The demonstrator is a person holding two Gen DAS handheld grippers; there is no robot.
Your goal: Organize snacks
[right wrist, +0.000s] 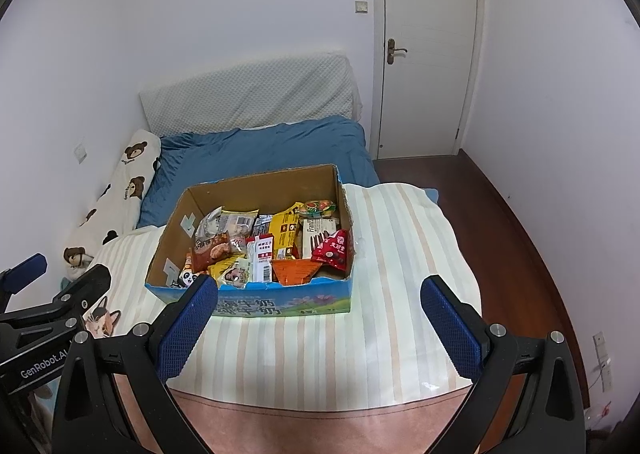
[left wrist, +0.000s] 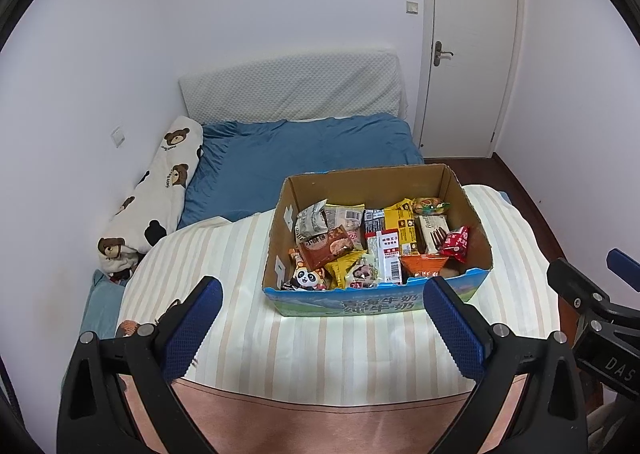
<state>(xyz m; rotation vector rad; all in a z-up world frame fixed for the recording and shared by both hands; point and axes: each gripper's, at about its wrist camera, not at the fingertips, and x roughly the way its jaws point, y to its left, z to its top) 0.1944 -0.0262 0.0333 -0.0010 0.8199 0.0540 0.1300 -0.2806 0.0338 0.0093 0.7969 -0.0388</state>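
Box front (left wrist: 376,304) reads "青海牛奶 纯牛奶", left gripper (right wrist: 52,310) body "GenRobot.AI", right gripper (left wrist: 612,310) body "DAS", brown-&-white pkt (right wrist: 318,234) "Franz…", other pkts' print too small to read

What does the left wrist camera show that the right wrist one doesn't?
Only the left wrist view shows the right gripper at its edge. Only the right wrist view shows the left gripper and a cat-print fabric beside the striped cloth. Both show the open cardboard box of snack packets and the closed white door.
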